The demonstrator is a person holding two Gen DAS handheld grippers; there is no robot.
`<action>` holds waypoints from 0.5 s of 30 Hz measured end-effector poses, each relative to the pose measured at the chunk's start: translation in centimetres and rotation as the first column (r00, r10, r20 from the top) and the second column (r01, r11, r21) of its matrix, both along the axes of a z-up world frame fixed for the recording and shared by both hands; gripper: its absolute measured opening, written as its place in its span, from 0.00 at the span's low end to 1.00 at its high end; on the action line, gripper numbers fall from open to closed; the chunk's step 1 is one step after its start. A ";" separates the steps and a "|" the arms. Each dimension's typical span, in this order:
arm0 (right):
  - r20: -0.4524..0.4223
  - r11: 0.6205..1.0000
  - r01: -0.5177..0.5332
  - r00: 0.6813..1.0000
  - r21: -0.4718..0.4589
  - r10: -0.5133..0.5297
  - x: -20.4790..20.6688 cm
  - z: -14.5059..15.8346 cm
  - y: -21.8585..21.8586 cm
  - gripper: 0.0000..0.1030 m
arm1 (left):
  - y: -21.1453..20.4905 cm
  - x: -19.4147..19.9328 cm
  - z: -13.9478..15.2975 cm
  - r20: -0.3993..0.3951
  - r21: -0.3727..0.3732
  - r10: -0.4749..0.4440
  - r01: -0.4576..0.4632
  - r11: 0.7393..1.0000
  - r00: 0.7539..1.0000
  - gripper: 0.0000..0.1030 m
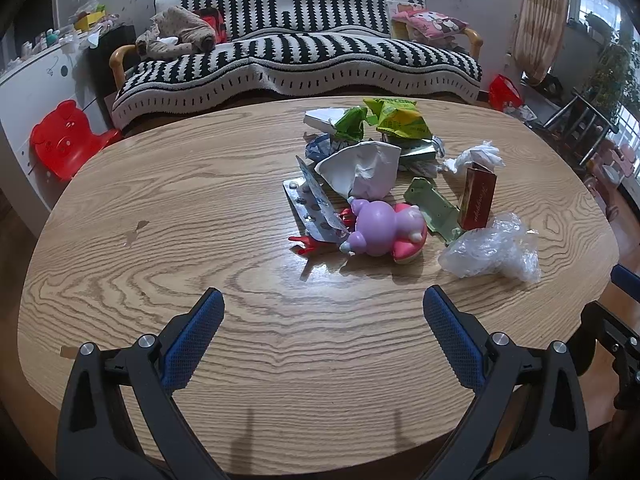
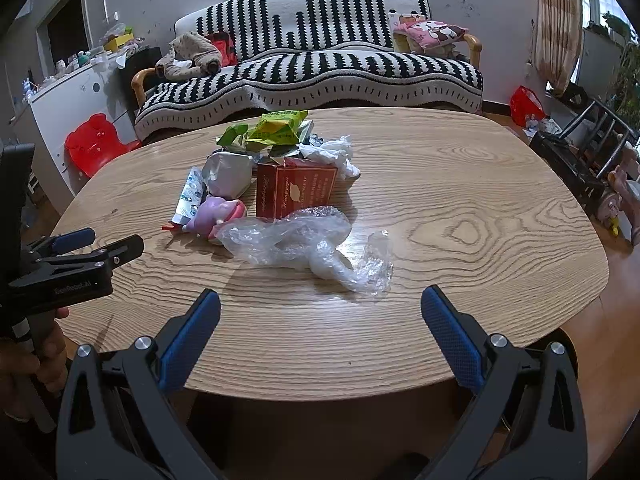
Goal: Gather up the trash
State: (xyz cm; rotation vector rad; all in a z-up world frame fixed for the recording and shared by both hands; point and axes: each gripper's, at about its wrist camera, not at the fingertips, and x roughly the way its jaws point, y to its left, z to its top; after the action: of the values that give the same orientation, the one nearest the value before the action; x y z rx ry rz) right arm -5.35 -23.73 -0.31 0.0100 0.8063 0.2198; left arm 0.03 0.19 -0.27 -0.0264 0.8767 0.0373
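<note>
Both grippers hover over the near edge of the wooden table, jaws spread wide and holding nothing. The left gripper points at a heap of trash straight ahead of it, well apart from its fingertips. Nearest to it lies a purple toy on its side, touching a silver blister pack just left of it. Behind the toy sits a crumpled white wrapper, and farther back green packets. Ahead and to the right of this gripper stands a red box, with a clear plastic bag in front of it and a green card between box and toy.

The right gripper faces the same heap from the other side. The bag lies just ahead of its fingertips, slightly left, not touching them. The box stands right behind the bag, with white tissue beyond it. The left gripper shows at this view's left edge, beside the table.
</note>
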 end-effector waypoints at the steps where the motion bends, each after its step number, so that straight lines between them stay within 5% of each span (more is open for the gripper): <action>1: 0.000 1.000 0.000 1.000 -0.001 0.000 0.0 0.0 0.0 0.94 | 0.0 0.0 0.0 0.000 0.001 0.001 -0.001 1.000 1.000 0.94; 15: 0.000 1.000 0.000 1.000 0.000 0.000 -0.1 0.1 0.0 0.94 | -0.1 0.0 0.0 -0.004 0.005 0.001 -0.001 1.000 1.000 0.94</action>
State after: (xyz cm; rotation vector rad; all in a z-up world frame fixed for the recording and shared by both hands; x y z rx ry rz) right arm -5.43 -23.68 -0.21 0.0096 0.8065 0.2200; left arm 0.07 0.10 -0.29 -0.0223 0.8805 0.0405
